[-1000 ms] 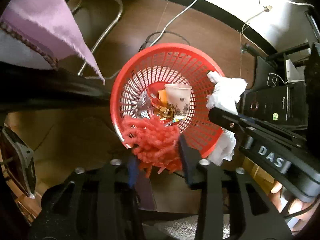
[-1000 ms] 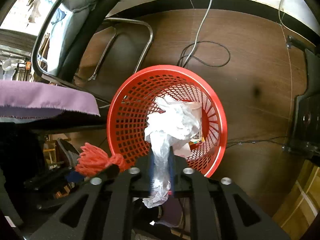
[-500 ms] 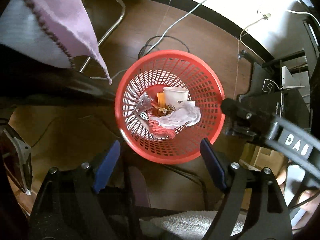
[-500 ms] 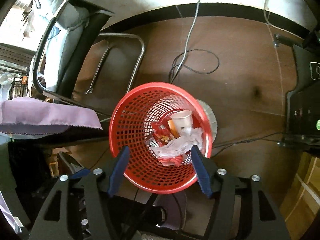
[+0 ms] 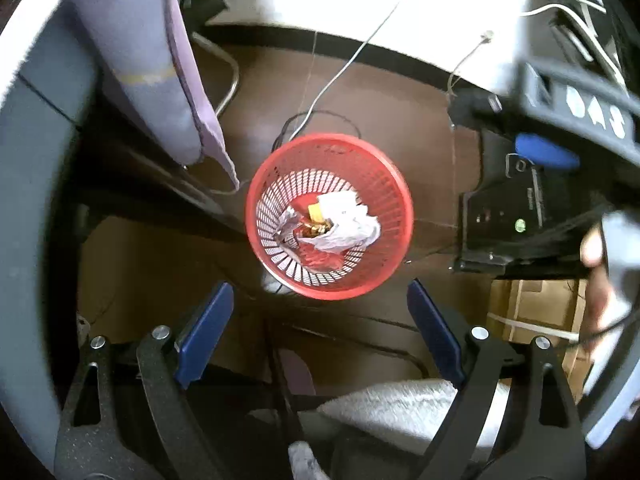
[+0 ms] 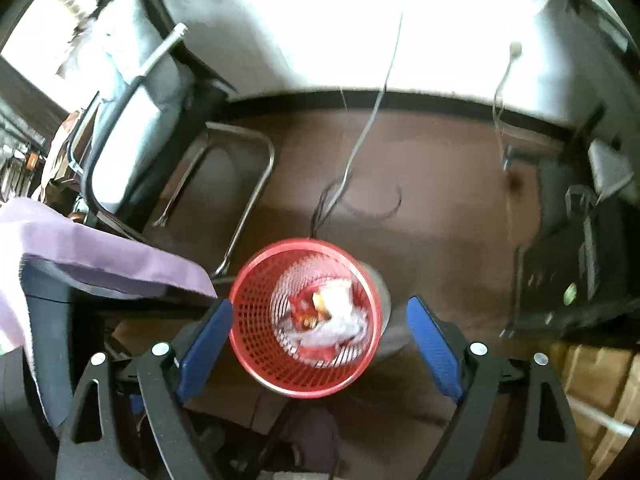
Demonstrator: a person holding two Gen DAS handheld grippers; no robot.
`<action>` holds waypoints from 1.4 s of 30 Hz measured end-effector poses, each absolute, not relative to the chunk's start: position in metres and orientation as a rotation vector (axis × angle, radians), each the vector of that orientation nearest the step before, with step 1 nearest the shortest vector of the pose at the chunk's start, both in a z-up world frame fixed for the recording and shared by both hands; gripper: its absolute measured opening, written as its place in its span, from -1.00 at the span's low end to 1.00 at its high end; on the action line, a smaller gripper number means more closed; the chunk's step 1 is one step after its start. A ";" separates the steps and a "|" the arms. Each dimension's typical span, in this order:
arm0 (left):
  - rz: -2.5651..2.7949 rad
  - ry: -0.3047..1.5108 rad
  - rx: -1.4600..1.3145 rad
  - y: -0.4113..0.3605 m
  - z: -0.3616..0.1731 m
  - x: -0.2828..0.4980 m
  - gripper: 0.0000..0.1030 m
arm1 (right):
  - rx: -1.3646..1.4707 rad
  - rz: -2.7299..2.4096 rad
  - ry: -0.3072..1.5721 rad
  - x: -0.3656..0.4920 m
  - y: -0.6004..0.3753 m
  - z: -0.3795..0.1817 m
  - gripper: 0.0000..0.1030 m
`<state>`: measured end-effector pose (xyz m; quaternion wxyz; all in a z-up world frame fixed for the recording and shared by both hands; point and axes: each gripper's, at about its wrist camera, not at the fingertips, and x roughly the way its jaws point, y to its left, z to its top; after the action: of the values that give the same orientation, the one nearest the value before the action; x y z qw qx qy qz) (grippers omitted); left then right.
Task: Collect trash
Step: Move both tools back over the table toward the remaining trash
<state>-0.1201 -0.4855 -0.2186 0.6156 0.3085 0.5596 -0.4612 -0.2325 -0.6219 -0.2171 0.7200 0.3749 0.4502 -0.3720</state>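
Note:
A red mesh basket [image 5: 264, 184] stands on the brown floor below both grippers; it also shows in the right wrist view [image 6: 252, 320]. Inside lie a crumpled white tissue [image 5: 352, 232], a paper cup [image 5: 336, 206], red yarn [image 5: 320, 258] and wrappers. My left gripper [image 5: 320, 328] is open and empty, high above the basket. My right gripper [image 6: 318, 334] is open and empty, also high above it. The right gripper's body [image 5: 560, 108] shows at the upper right of the left wrist view.
A purple cloth [image 5: 160, 60] hangs over a table edge at the left. A chair with a metal frame [image 6: 248, 184] stands at the back left. Cables [image 6: 352, 184] lie on the floor behind the basket. A black computer case [image 5: 516, 208] stands at the right.
The left gripper let go of the red yarn and the right let go of the white tissue; both dropped into the basket. Both grippers opened and rose away from it.

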 end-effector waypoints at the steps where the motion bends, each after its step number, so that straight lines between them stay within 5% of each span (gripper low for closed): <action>1: -1.080 1.252 0.714 -0.481 -0.208 -0.124 0.66 | 0.803 -0.833 0.977 -0.232 -0.620 -0.206 0.73; 8: -1.130 1.025 0.658 -0.441 -0.141 -0.138 0.66 | 0.649 -0.846 0.845 -0.230 -0.601 -0.126 0.83; 23: -1.011 0.928 0.407 -0.337 -0.050 -0.087 0.66 | 0.509 -0.647 0.759 -0.196 -0.522 -0.054 0.85; 42: -0.486 0.890 0.041 -0.113 0.040 0.056 0.81 | 0.273 -0.075 0.749 -0.024 -0.327 0.025 0.85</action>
<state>0.0557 -0.1128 0.0400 0.8739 0.0198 0.4263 -0.2327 -0.0244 -0.3268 0.0247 0.9209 0.1329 0.3645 -0.0367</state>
